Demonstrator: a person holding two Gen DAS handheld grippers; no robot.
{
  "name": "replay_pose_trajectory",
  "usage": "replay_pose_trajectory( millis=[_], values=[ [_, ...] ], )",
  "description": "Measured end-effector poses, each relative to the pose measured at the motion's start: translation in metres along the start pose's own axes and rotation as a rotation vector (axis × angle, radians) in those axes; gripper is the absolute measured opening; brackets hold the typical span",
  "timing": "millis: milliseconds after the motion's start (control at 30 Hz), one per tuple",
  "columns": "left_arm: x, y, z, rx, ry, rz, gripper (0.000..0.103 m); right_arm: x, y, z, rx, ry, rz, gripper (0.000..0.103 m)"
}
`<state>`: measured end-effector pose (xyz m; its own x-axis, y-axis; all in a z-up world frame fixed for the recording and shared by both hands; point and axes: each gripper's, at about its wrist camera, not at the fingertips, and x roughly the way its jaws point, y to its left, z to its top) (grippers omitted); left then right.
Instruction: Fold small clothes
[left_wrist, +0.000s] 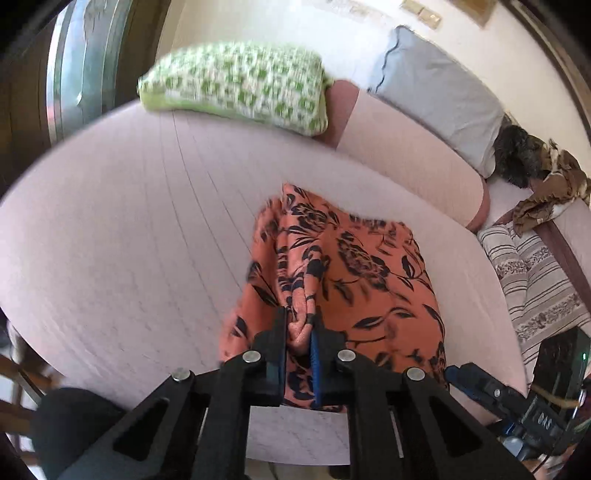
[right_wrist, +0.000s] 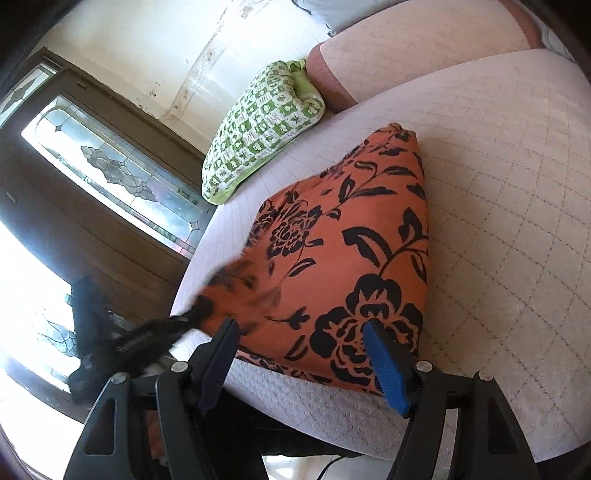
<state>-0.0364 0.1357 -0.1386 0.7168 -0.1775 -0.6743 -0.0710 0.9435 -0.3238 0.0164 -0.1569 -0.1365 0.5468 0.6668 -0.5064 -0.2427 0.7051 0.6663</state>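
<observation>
An orange cloth with a black flower print (left_wrist: 343, 273) lies partly folded on the pale quilted bed (left_wrist: 129, 229). My left gripper (left_wrist: 300, 325) is shut on a bunched edge of the cloth and lifts it a little. In the right wrist view the same cloth (right_wrist: 354, 251) lies flat near the bed's front edge. My right gripper (right_wrist: 301, 328) is open and empty, its fingers wide apart just over the cloth's near edge. The left gripper shows blurred at the cloth's left corner in the right wrist view (right_wrist: 155, 332).
A green and white checked pillow (left_wrist: 236, 85) lies at the far side of the bed, also in the right wrist view (right_wrist: 258, 125). A grey pillow (left_wrist: 439, 88), dark clothes (left_wrist: 532, 162) and a striped folded cloth (left_wrist: 532, 280) are at the right. A glass-paned door (right_wrist: 110, 173) stands left.
</observation>
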Motion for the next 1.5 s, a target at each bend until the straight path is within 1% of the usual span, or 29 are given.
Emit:
replay_pose_trajectory(
  millis=[67,100,133,167,267,400,467,600,667,733,800,833,867,933,967,1000,1100,1167,1200,1233,1267,1300,1333,1400,1467,1500],
  values=[
    [0.022,0.012,-0.008,-0.020,0.078,0.027,0.011,0.004,0.000,0.001,-0.007,0.002,-0.004,0.073],
    [0.038,0.023,-0.015,-0.056,0.136,0.041,0.011,0.006,0.000,0.003,-0.004,0.008,-0.007,0.073],
    [0.053,0.034,-0.024,-0.101,0.191,0.036,0.011,0.009,-0.001,0.004,0.000,0.018,-0.009,0.073],
    [0.053,0.037,-0.028,-0.116,0.180,0.027,0.012,0.011,-0.001,0.006,0.002,0.025,-0.013,0.073],
    [0.045,0.028,-0.028,-0.068,0.144,0.035,0.011,0.008,0.002,0.011,-0.022,0.015,-0.026,0.076],
    [0.049,0.031,-0.030,-0.090,0.155,0.020,0.012,0.009,-0.001,0.022,-0.019,0.005,-0.055,0.076],
    [0.045,0.030,-0.029,-0.079,0.148,0.023,0.011,0.010,-0.002,0.028,-0.015,0.000,-0.065,0.077],
    [0.043,0.029,-0.029,-0.079,0.133,0.020,0.011,0.019,-0.008,0.028,-0.016,0.028,-0.094,0.077],
    [0.030,0.023,-0.025,-0.054,0.086,0.031,0.011,0.020,-0.011,0.027,-0.010,0.032,-0.096,0.077],
    [0.009,0.017,-0.020,-0.037,0.022,0.042,0.011,0.020,-0.013,0.028,-0.008,0.031,-0.101,0.077],
    [-0.002,0.014,-0.019,-0.016,-0.015,0.065,0.011,0.019,-0.012,0.028,-0.008,0.027,-0.101,0.077],
    [0.000,0.014,-0.020,-0.005,-0.012,0.079,0.011,0.019,-0.011,0.029,-0.013,0.025,-0.101,0.077],
    [0.008,0.017,-0.024,-0.005,0.009,0.091,0.011,0.020,-0.009,0.030,-0.023,0.026,-0.101,0.077],
    [0.032,0.036,-0.034,-0.078,0.104,0.090,0.011,0.022,-0.007,0.030,-0.037,0.038,-0.105,0.077],
    [0.039,0.041,-0.038,-0.096,0.128,0.088,0.012,0.023,-0.004,0.030,-0.044,0.045,-0.105,0.077],
    [0.038,0.042,-0.039,-0.098,0.123,0.086,0.012,0.024,-0.002,0.031,-0.055,0.047,-0.102,0.077],
    [0.034,0.036,-0.037,-0.060,0.115,0.097,0.012,0.025,0.005,0.035,-0.090,0.044,-0.109,0.077],
    [0.037,0.038,-0.037,-0.072,0.121,0.089,0.012,0.029,0.006,0.041,-0.092,0.044,-0.102,0.077],
    [0.037,0.039,-0.037,-0.076,0.123,0.085,0.012,0.033,0.006,0.042,-0.088,0.043,-0.092,0.078],
    [0.037,0.039,-0.037,-0.075,0.127,0.085,0.012,0.038,0.005,0.043,-0.085,0.049,-0.083,0.084],
    [0.036,0.039,-0.036,-0.075,0.131,0.086,0.013,0.048,0.000,0.042,-0.073,0.080,-0.081,0.087],
    [0.036,0.040,-0.034,-0.081,0.138,0.082,0.014,0.055,-0.005,0.041,-0.057,0.112,-0.098,0.087],
    [0.033,0.039,-0.033,-0.095,0.145,0.075,0.018,0.059,-0.008,0.040,-0.041,0.123,-0.099,0.088],
    [0.027,0.041,-0.021,-0.125,0.128,0.063,0.019,0.057,-0.008,0.039,-0.040,0.113,-0.082,0.088],
    [0.007,0.036,-0.006,-0.122,0.062,0.047,0.019,0.056,-0.010,0.038,-0.032,0.115,-0.067,0.089],
    [-0.003,0.031,0.004,-0.099,0.015,0.036,0.019,0.056,-0.011,0.038,-0.026,0.116,-0.062,0.089]
  ],
)
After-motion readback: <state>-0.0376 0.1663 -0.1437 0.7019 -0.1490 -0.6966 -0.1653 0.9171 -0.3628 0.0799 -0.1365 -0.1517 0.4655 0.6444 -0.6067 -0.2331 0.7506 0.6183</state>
